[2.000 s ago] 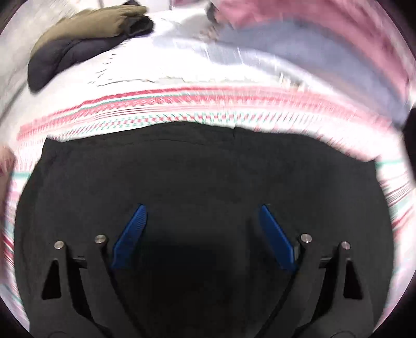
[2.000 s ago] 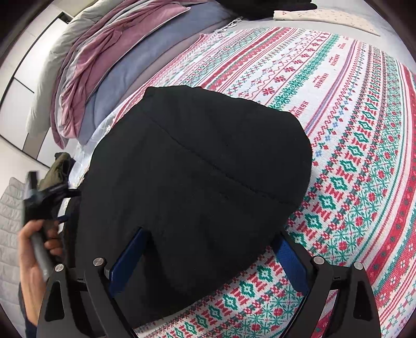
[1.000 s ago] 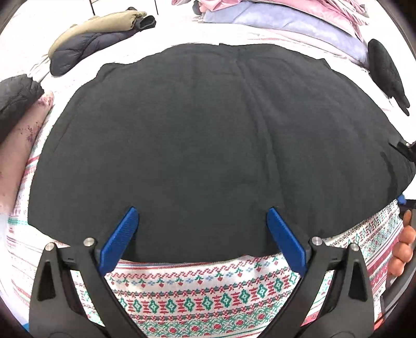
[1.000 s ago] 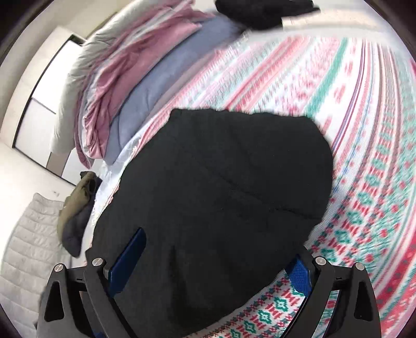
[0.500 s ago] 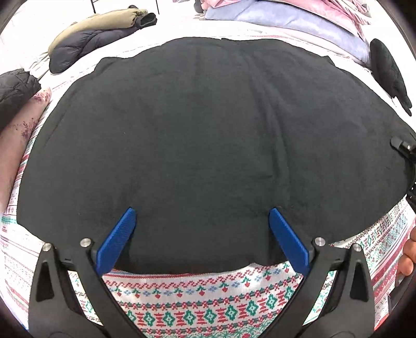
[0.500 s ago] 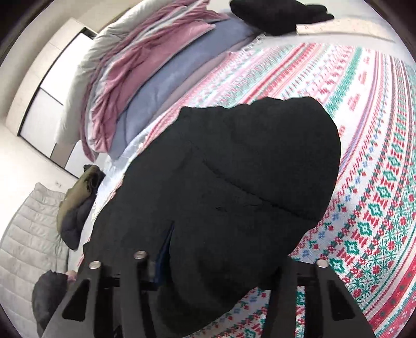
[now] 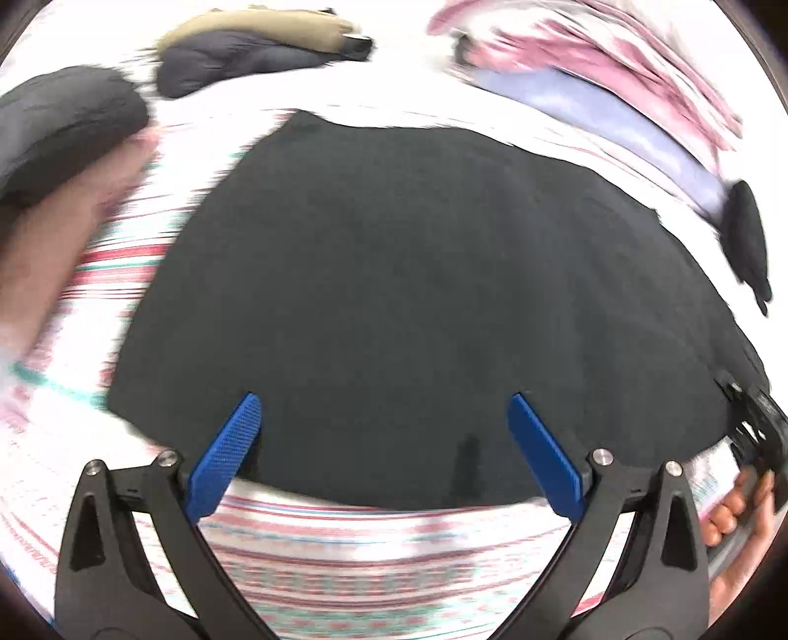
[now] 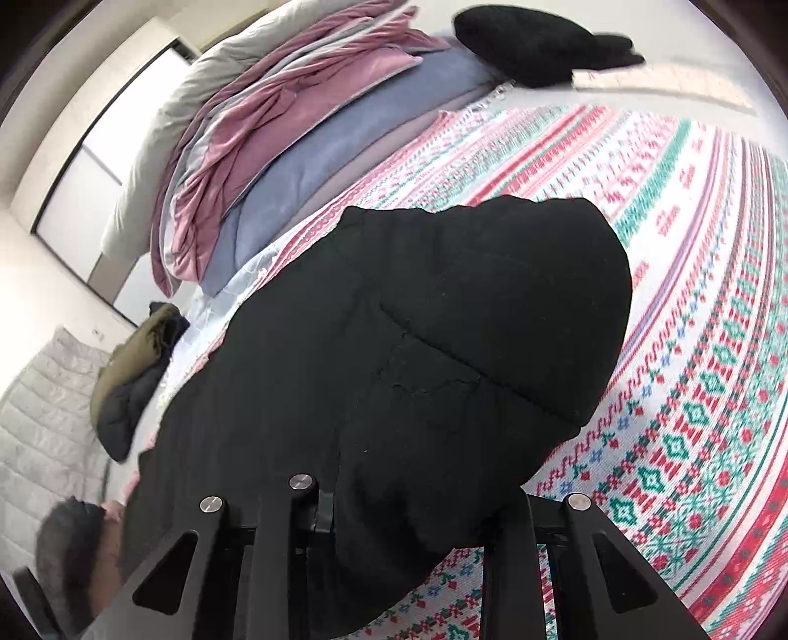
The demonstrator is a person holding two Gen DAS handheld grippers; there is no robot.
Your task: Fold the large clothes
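A large black garment (image 7: 418, 295) lies spread flat on a bed with a red, green and white patterned cover (image 7: 374, 551). My left gripper (image 7: 384, 443) is open, its blue pads above the garment's near edge and holding nothing. In the right wrist view the same black garment (image 8: 433, 354) fills the middle. My right gripper (image 8: 409, 517) is shut on the garment's near edge, and the cloth bunches over the fingers. The right gripper and the hand holding it (image 7: 748, 472) show at the left view's right edge.
Folded pink, blue and grey bedding (image 8: 295, 128) is stacked at the bed's far side. A black item (image 8: 537, 44) lies by it. An olive and dark jacket (image 8: 133, 379) lies on the floor. A dark-sleeved arm (image 7: 54, 162) is at the left.
My right gripper went from open around the garment's edge to shut on it. My left gripper stayed open and shifted sideways along the near edge; its view is blurred now.
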